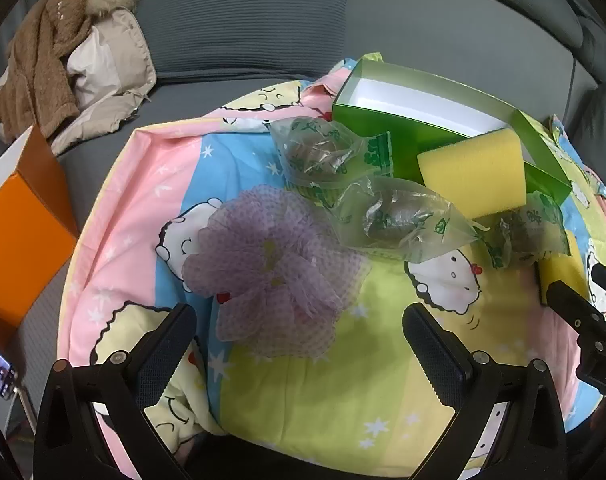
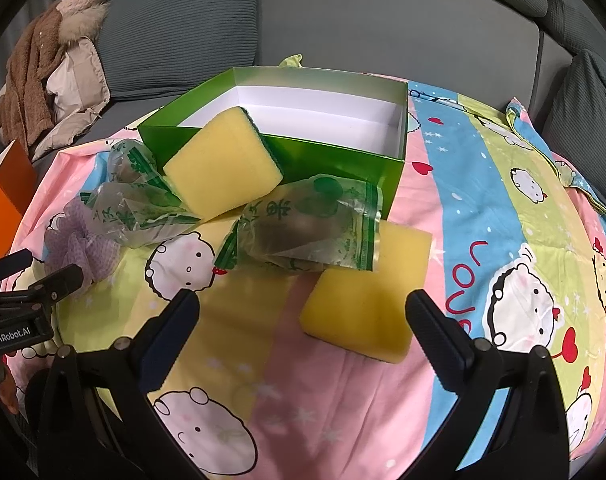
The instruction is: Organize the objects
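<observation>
Both grippers, left and right, are held spread (nothing gripped); a yellow rectangular sponge lies between the right gripper's fingertips, with a green printed plastic bag overlapping its far edge.

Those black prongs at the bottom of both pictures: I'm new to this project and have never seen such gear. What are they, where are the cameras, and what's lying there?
They are two hand-held grippers, one in each of a person's hands, each with a camera looking along its jaws. One picture comes from the left gripper, the other from the right gripper. Both stand open and hold nothing. On a cartoon-print quilt over a grey sofa lie an open green box, empty inside, two yellow sponges, one leaning on the box and one flat, three green-printed plastic bags, and a purple mesh puff. An orange box and a coat sit at the left.
</observation>
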A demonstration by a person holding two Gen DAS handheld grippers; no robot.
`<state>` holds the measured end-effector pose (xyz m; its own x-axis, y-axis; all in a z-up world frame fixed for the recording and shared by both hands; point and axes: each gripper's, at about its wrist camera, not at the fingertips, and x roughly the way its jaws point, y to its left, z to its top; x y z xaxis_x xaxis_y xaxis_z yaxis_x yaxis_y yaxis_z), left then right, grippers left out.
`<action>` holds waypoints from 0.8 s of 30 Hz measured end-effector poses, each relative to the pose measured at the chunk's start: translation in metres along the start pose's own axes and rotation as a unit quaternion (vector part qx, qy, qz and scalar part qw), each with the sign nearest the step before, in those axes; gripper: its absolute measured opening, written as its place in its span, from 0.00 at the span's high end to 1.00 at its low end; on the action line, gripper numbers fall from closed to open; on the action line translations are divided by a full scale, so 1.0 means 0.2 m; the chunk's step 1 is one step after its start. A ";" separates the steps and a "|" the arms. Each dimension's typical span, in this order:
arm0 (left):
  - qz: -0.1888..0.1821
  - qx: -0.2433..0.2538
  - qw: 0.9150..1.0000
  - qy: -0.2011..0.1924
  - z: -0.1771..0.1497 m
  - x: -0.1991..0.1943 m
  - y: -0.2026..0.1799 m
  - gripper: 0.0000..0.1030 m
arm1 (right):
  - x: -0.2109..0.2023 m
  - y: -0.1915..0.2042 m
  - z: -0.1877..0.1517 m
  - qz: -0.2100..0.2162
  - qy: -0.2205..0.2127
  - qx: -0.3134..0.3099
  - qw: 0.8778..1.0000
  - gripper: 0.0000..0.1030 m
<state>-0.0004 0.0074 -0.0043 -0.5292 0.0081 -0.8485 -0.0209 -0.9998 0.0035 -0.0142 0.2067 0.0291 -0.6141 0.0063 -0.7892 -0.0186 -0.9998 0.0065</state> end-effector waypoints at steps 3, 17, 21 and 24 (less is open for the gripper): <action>-0.001 0.000 1.000 0.000 0.00 0.00 0.00 0.00 | 0.00 0.00 0.00 0.000 0.000 0.000 1.000 0.00; -0.010 0.004 1.000 -0.002 -0.01 0.00 -0.01 0.00 | 0.01 0.00 -0.01 0.001 0.000 0.000 1.000 0.00; -0.010 0.002 1.000 -0.002 -0.01 0.00 -0.01 0.00 | 0.01 0.00 -0.01 0.001 0.000 0.000 1.000 0.00; -0.009 0.002 1.000 -0.003 -0.01 0.00 -0.01 0.00 | 0.01 0.00 -0.02 0.002 -0.001 -0.001 1.000 0.00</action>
<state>0.0009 0.0085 -0.0059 -0.5329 0.0264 -0.8458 -0.0344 -0.9994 -0.0095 -0.0130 0.2060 0.0256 -0.6150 0.0031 -0.7885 -0.0146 -0.9999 0.0075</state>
